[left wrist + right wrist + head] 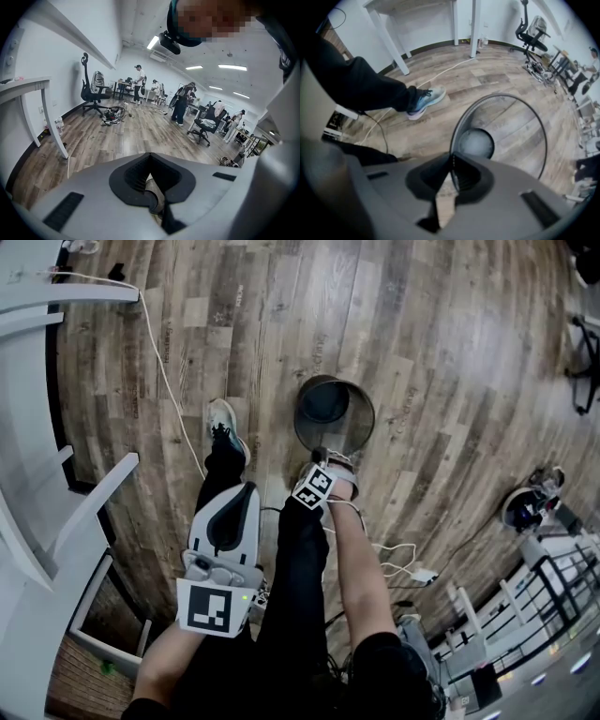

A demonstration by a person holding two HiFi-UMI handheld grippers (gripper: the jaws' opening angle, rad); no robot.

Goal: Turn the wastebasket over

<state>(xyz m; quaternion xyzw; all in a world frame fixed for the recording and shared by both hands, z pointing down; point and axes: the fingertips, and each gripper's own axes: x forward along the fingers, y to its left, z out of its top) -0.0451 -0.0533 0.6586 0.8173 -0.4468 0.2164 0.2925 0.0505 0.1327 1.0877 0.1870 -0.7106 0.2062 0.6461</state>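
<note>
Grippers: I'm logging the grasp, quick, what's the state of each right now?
Left gripper: closed, nothing held.
Right gripper: closed on the wastebasket rim.

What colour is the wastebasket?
The wastebasket is dark, see-through mesh with a dark rim; the head view shows it best.

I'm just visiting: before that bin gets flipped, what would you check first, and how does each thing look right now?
1. The wastebasket stands upright, mouth up: ok.
2. The right tool is shut on its rim: ok.
3. The left tool is shut, empty and off the wastebasket: ok.
4. Nothing loose inside: looks empty, ok.
5. The shoe is clear of the tipping path: cannot tell.
</note>
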